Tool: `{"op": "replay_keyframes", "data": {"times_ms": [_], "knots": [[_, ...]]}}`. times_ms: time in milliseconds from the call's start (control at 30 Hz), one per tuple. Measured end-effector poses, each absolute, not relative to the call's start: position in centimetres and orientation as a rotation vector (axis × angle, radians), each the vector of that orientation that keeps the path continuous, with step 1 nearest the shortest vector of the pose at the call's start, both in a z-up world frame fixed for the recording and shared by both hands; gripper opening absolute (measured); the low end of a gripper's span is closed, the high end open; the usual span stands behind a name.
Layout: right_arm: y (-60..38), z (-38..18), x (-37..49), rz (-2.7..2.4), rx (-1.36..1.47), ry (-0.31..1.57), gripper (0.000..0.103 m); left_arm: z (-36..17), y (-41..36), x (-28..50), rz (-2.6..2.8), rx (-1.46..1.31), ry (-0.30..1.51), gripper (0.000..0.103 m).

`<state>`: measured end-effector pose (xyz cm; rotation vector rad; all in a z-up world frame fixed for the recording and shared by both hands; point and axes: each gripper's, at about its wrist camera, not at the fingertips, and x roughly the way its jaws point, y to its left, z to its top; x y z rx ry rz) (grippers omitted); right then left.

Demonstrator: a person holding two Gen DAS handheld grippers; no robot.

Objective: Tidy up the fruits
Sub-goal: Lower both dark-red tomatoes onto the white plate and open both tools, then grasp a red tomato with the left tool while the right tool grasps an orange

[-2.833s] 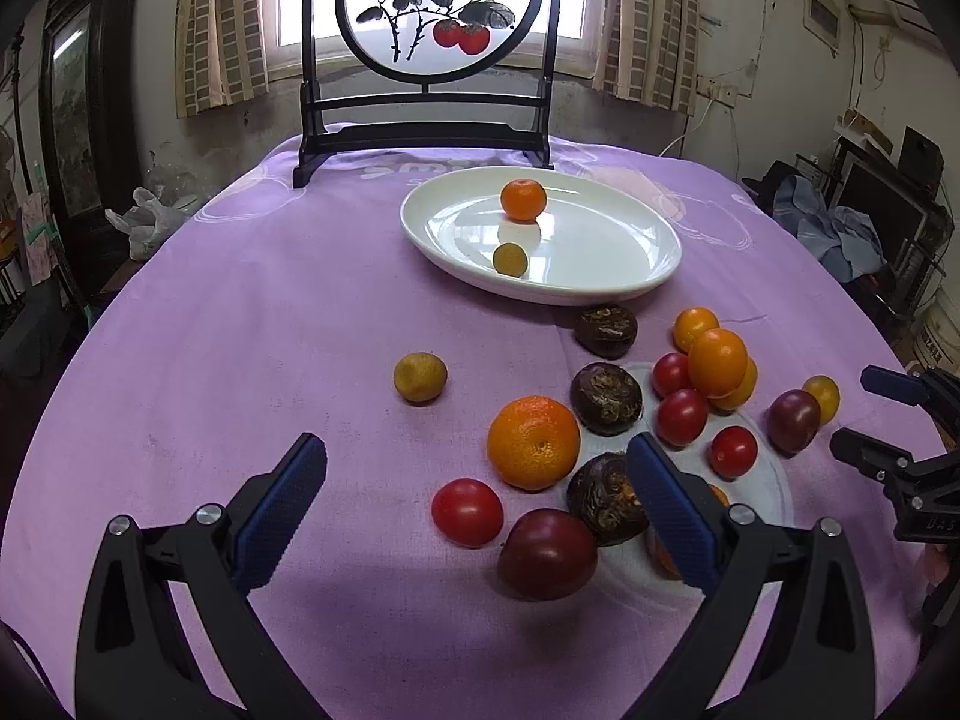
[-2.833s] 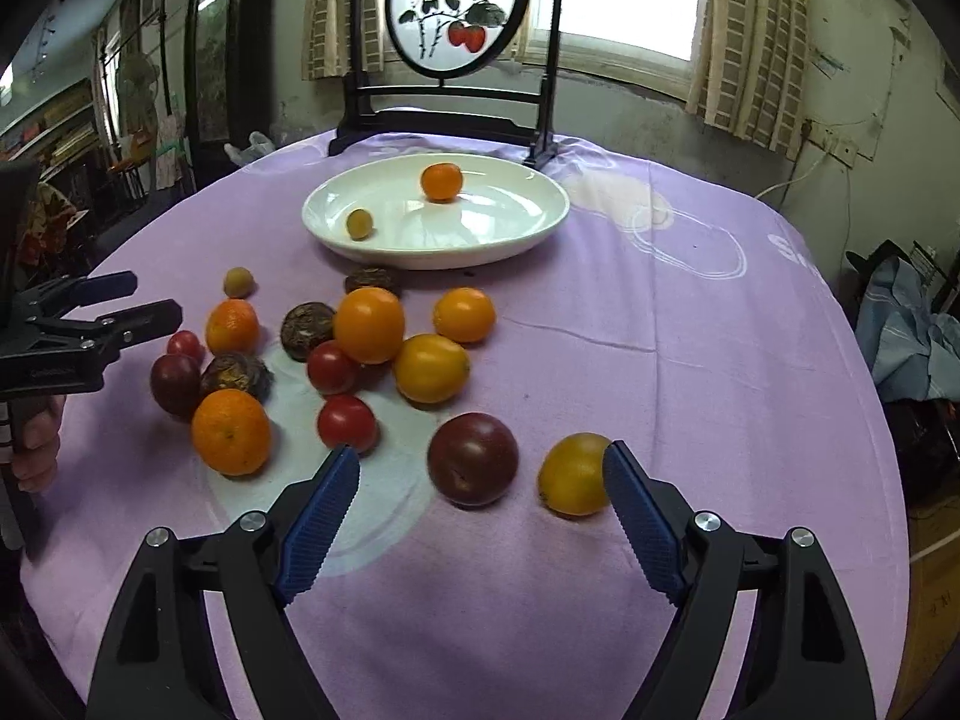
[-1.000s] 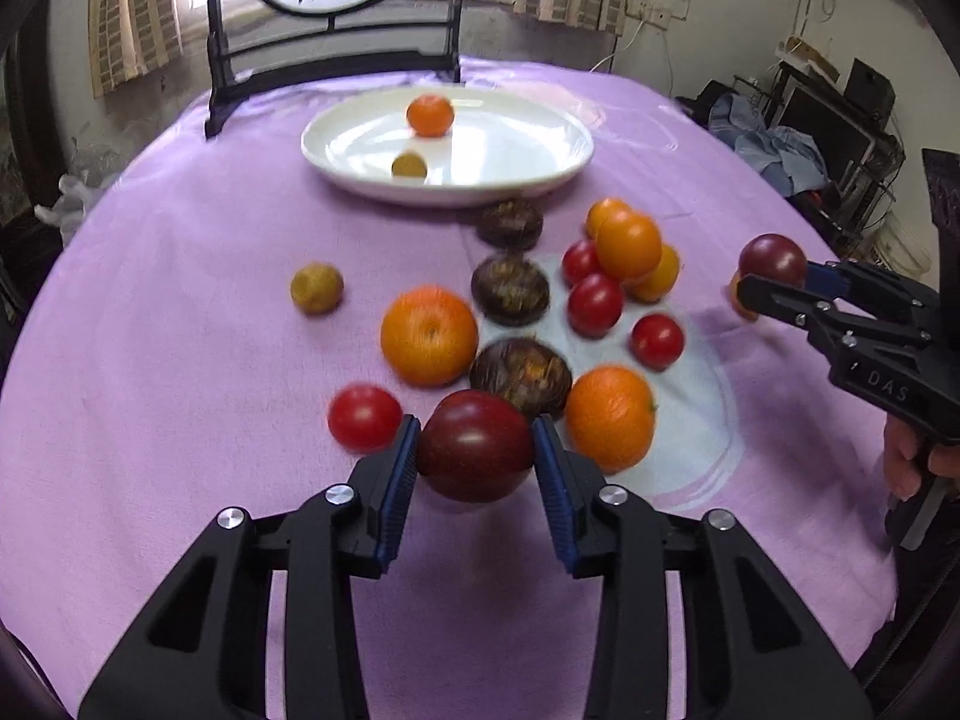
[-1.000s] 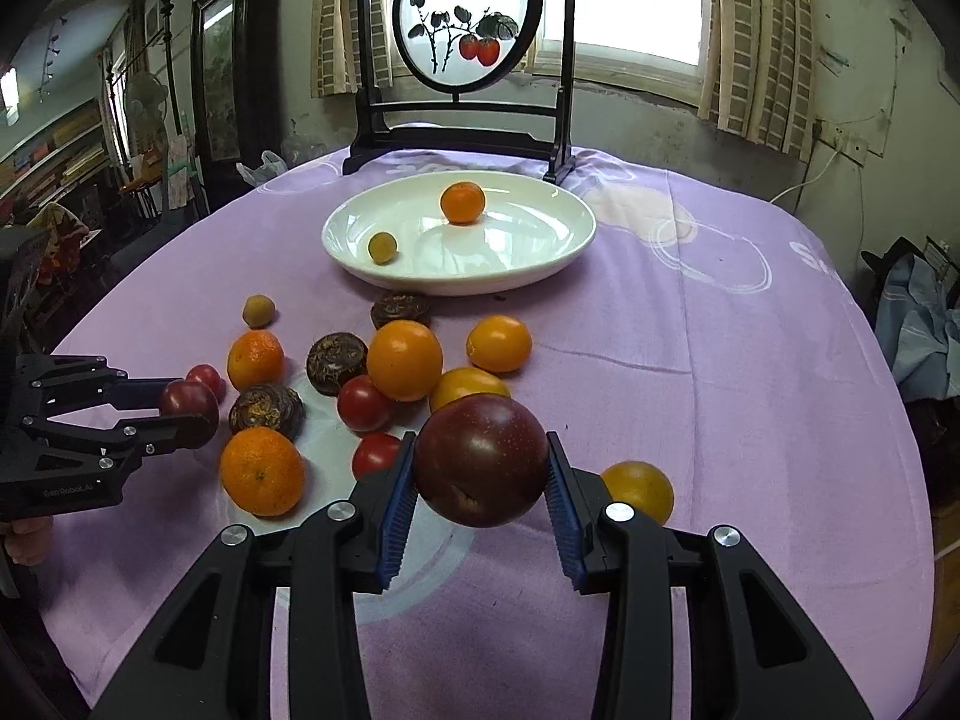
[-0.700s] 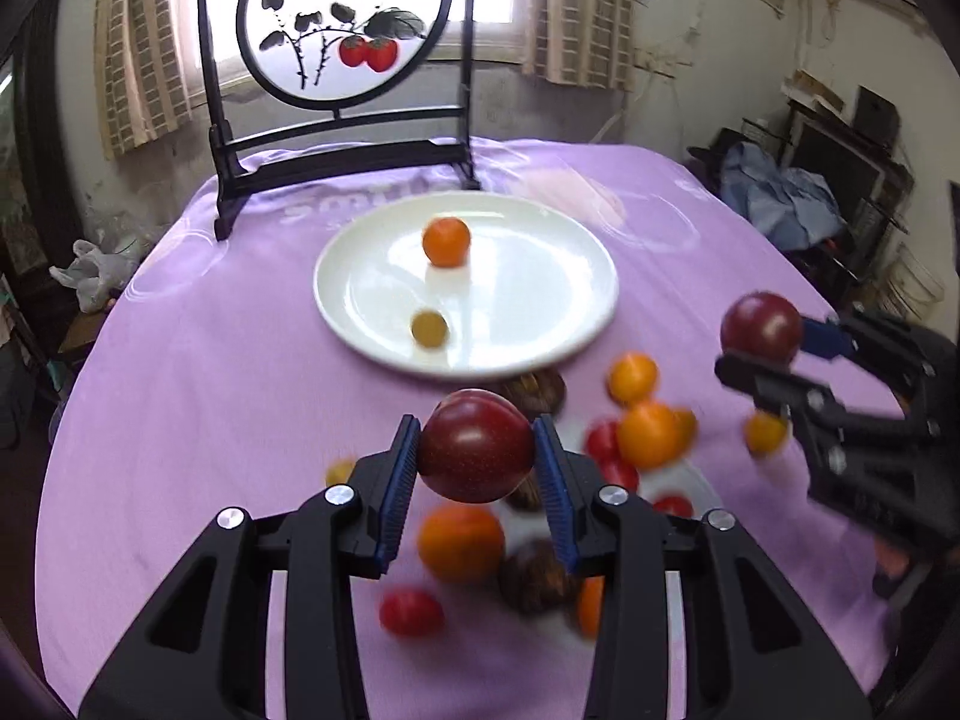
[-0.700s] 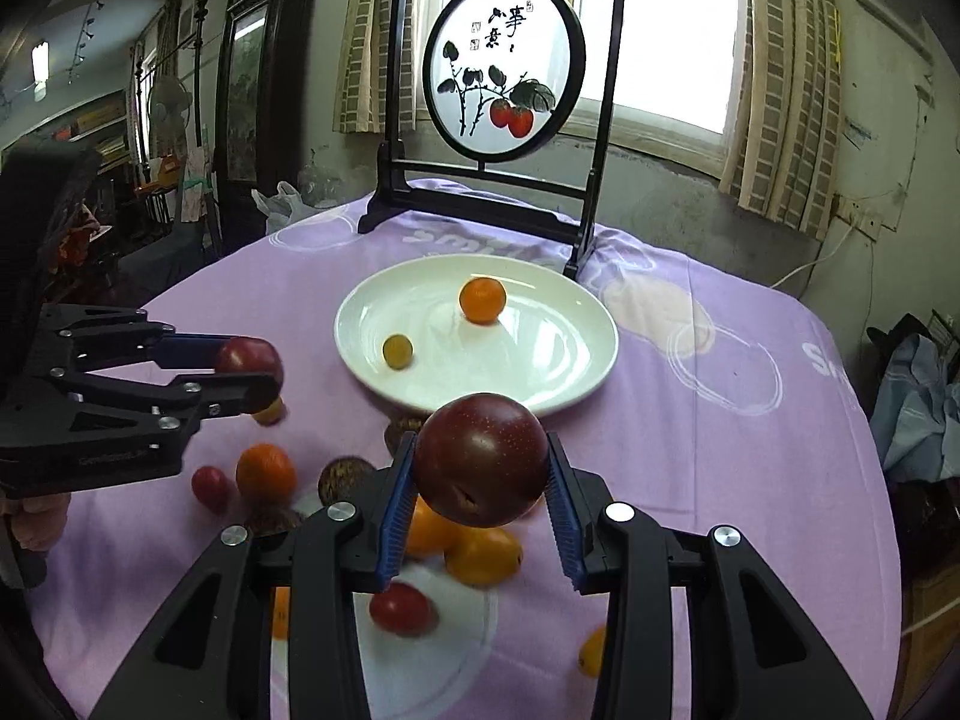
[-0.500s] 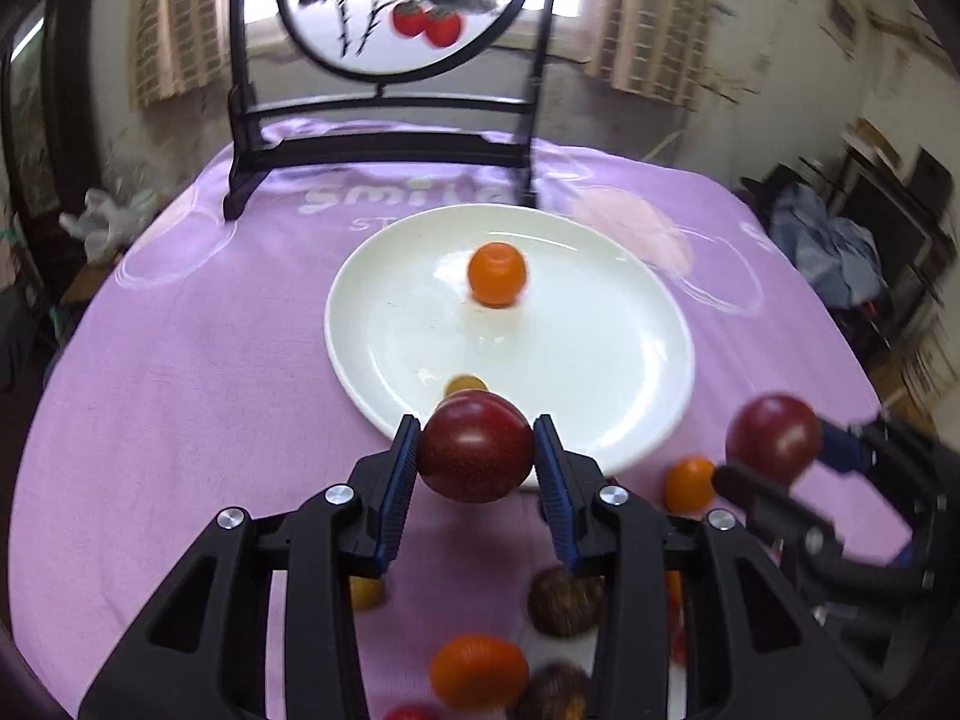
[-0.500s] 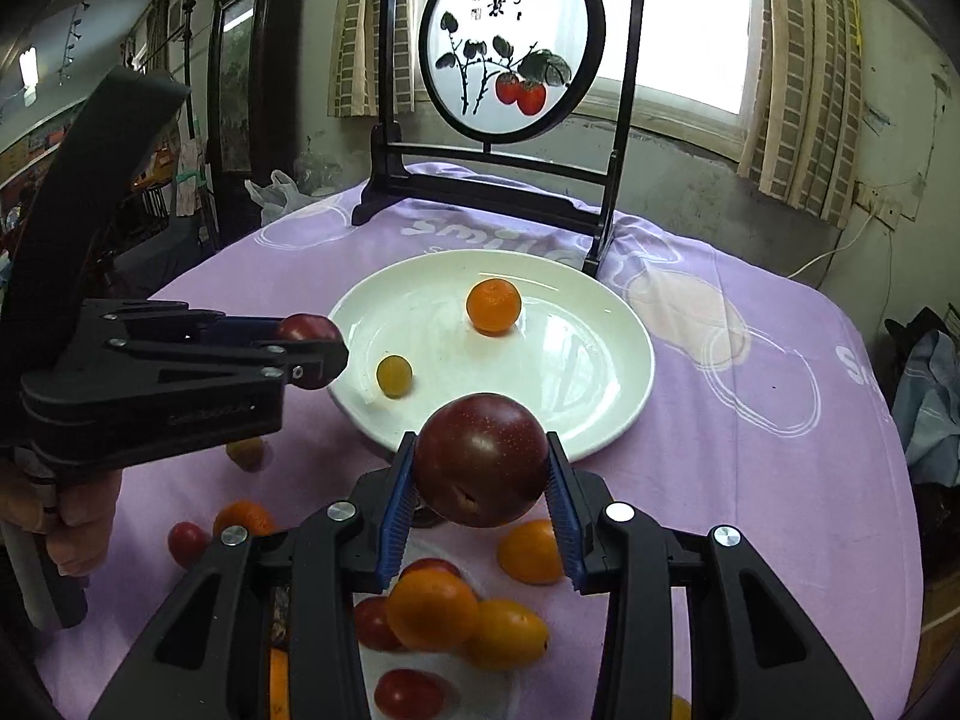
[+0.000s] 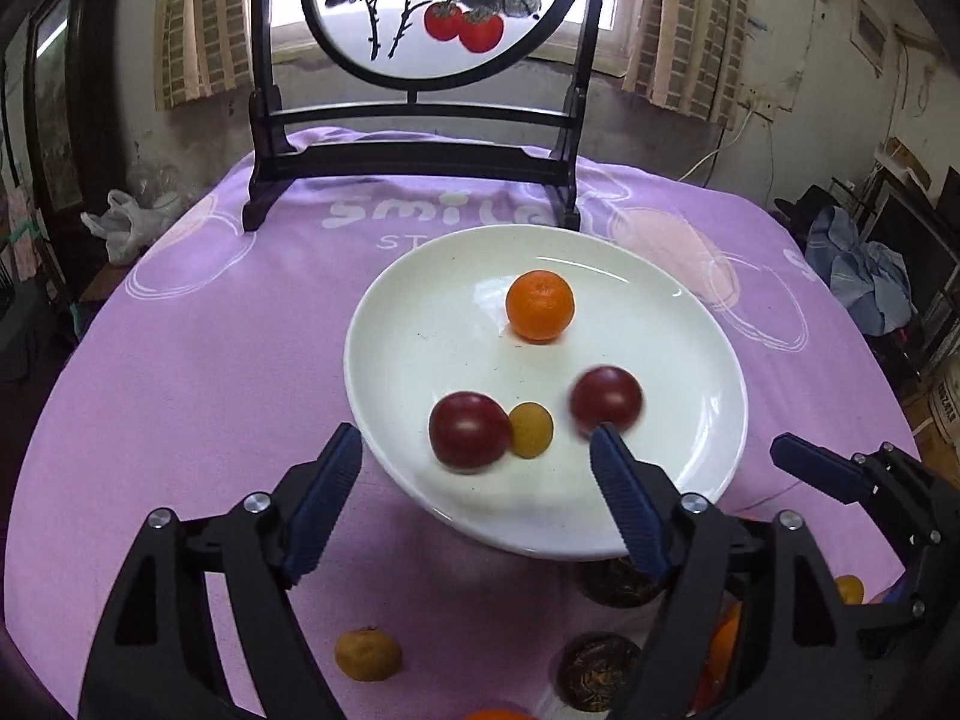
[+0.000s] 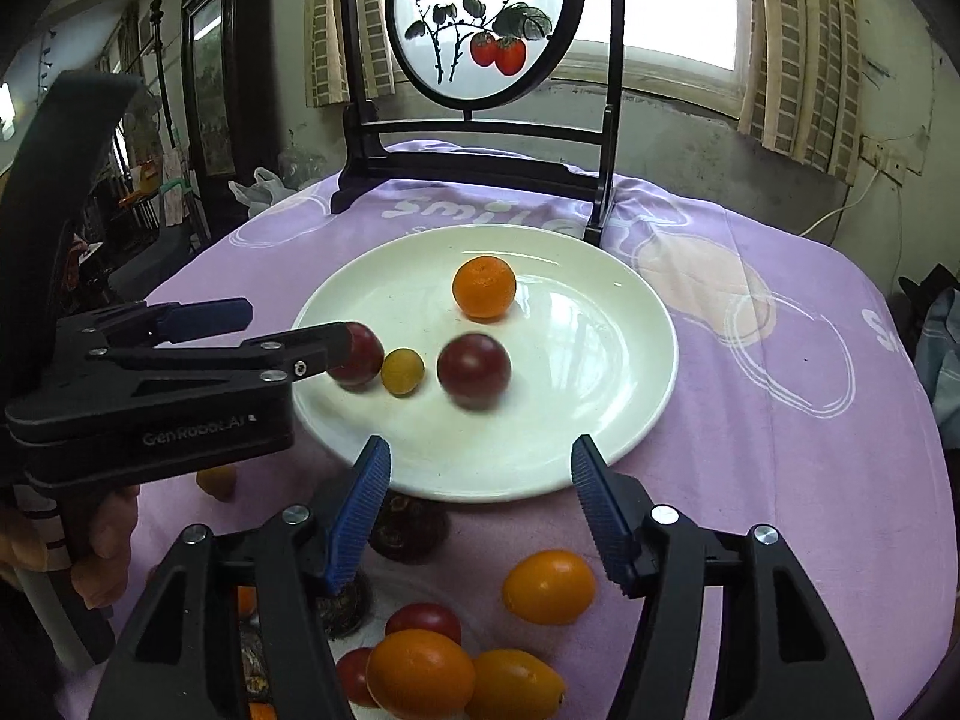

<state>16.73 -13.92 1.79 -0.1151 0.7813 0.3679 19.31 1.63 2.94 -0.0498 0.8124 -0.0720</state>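
Observation:
A white oval plate [image 9: 690,510] [image 10: 630,420] sits on the purple tablecloth. In it lie an orange mandarin [image 9: 539,305] [image 10: 483,287], a small yellow fruit [image 9: 530,429] [image 10: 402,371] and two dark red plums, motion-blurred: one on the left [image 9: 468,432] [image 10: 360,354], one on the right [image 9: 606,401] [image 10: 474,370]. My left gripper [image 9: 477,483] is open and empty at the plate's near rim. My right gripper [image 10: 480,498] is open and empty just short of the plate; it also shows at the right of the left wrist view [image 9: 852,480].
A black stand with a round painted screen [image 9: 420,6] [image 10: 486,24] stands behind the plate. Oranges [image 10: 549,587], red tomatoes [image 10: 423,621] and dark brown fruits [image 9: 597,669] lie on the cloth in front of the plate. A small mandarin [image 9: 367,653] lies near left.
Both grippers moved over the plate, opened and let go of their dark red plums, which now lie in the plate, still rolling.

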Motion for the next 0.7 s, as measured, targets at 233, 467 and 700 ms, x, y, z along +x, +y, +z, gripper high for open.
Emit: {"op": "replay_keyframes", "data": {"times_ms": [233, 467, 700], "knots": [[-16.9, 1.8, 13.4, 0.364, -0.088, 0.781, 0.068, 3.9, 1.4, 15.1, -0.067, 0.014, 0.744, 0.093], [-18.8, 1.5, 10.2, 0.362, -0.068, 0.786, 0.070, 3.0, 1.7, 11.4, -0.064, 0.026, 0.764, 0.095], [-18.7, 0.7, 7.5, 0.395, -0.043, 0.786, 0.070, 0.9, 3.3, 9.2, -0.037, -0.030, 0.754, 0.098]]}}
